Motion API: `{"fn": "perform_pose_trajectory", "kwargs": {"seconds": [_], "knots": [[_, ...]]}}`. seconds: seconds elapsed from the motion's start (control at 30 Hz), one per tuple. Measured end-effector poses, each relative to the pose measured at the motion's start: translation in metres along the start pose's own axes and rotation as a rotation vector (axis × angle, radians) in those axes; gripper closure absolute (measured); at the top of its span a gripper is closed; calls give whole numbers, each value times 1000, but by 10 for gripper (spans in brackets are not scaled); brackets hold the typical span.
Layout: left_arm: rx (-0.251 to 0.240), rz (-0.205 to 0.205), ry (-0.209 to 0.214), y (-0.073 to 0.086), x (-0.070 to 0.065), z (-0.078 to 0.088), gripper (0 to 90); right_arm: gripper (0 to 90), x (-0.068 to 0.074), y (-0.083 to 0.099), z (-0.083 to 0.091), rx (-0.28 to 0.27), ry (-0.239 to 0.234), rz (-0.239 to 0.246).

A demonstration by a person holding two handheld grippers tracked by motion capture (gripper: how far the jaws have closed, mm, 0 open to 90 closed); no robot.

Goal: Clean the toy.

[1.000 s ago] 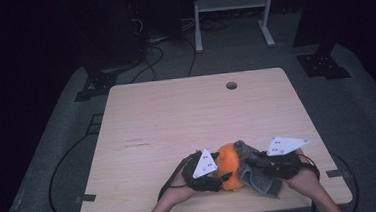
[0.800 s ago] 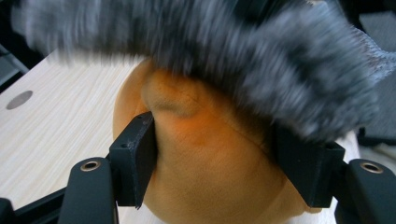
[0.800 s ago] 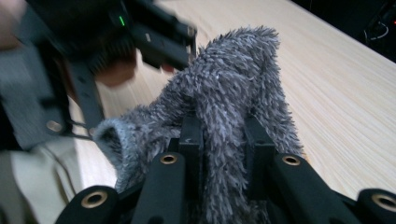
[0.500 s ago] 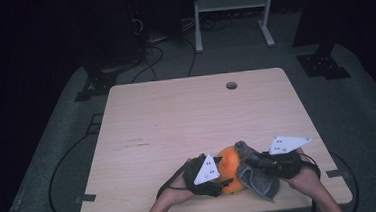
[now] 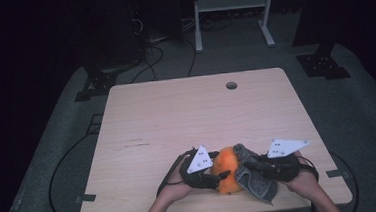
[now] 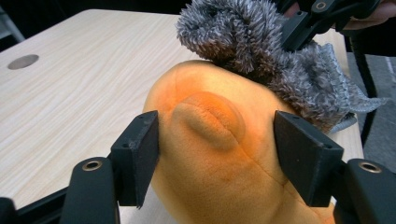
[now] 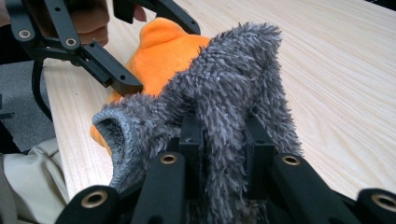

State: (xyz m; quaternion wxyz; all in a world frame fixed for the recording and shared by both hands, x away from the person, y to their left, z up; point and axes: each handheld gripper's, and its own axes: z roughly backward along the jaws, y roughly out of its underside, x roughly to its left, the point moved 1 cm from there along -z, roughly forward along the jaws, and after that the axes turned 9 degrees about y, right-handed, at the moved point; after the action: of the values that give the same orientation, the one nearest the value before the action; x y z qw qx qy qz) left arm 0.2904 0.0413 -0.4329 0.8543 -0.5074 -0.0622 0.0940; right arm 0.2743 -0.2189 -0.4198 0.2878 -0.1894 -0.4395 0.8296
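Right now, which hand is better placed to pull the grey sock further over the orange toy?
The right. Its tool is shut on the sock, bunched against the toy. The left tool has a pad on each side of the toy, so it can steady it.

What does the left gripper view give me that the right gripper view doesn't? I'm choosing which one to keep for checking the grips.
Left gripper view: the left gripper with its jaws pressed on both sides of the orange plush toy, plus the table's round hole.

Right gripper view: the right gripper pinched shut on the grey fuzzy cloth, whose rolled hem opens at the left, plus beige clothing by the table edge.

Shared: the toy, the cloth against it, the wooden table, and the opposite gripper farther off.
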Motion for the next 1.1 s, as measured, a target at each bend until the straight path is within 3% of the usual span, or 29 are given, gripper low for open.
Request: {"fn": "perform_pose_trajectory", "kwargs": {"seconds": [0.13,0.3,0.6,0.77,0.9,1.0,1.1], "knots": [[9,2,10,2,1,1,306,730,5,-2,-1,1,3,23],[47,-19,6,-1,-2,3,295,729,7,-1,-2,-7,-9,13],[54,-28,18,-1,-3,2,289,726,6,-3,-1,-1,-23,18],[58,-35,23,0,-3,3,305,724,5,-11,3,-33,3,24],[63,-43,32,2,-3,3,317,721,7,-8,-1,-26,-4,24],[66,-43,34,2,-2,4,324,721,3,-5,-1,-21,-8,23],[63,-44,31,2,-3,3,325,722,-8,1,2,-9,21,-18]]}}
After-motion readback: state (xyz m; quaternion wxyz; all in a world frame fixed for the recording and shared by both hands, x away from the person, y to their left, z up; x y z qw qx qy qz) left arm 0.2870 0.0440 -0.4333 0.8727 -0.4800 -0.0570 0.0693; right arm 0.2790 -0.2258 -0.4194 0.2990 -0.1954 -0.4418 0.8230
